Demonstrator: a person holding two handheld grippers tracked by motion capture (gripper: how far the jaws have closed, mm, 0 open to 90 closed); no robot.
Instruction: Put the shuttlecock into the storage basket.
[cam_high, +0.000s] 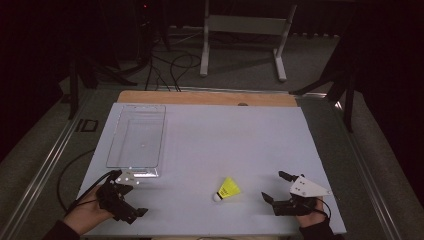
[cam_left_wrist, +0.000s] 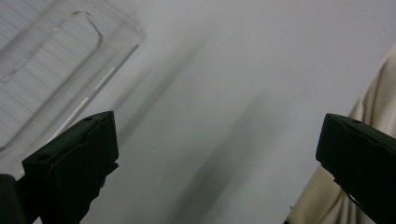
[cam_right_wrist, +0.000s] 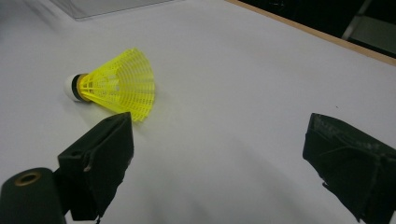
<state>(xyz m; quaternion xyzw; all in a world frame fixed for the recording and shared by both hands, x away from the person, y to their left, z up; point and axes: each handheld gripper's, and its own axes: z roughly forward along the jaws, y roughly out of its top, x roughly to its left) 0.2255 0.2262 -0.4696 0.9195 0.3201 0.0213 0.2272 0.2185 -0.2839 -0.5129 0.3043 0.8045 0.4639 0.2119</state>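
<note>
At the left of the high view, the person's left hand (cam_high: 85, 212) holds the left tool (cam_high: 131, 200) low over the near left corner of the white table (cam_high: 240, 145). Its jaws stand wide apart with nothing between them (the left gripper view shows only bare table surface in the gap). Just beyond this tool lies a clear plastic tray (cam_high: 136, 137), long and shallow, running toward the far edge of the table; its near corner appears in the left gripper view (cam_left_wrist: 56, 60), up and to the left of the jaws.

Near the middle of the table's front edge lies a yellow shuttlecock (cam_high: 228, 189) on its side, white cork tip pointing toward the person and mesh skirt fanning away. It sits between the two tools, nearer the right one, and touches neither.

At the right, the person's right hand (cam_high: 312, 220) holds the right tool (cam_high: 276, 187), its jaws also wide apart and empty. In the right gripper view the shuttlecock (cam_right_wrist: 119, 86) lies just past the left jaw, outside the gap.
</note>
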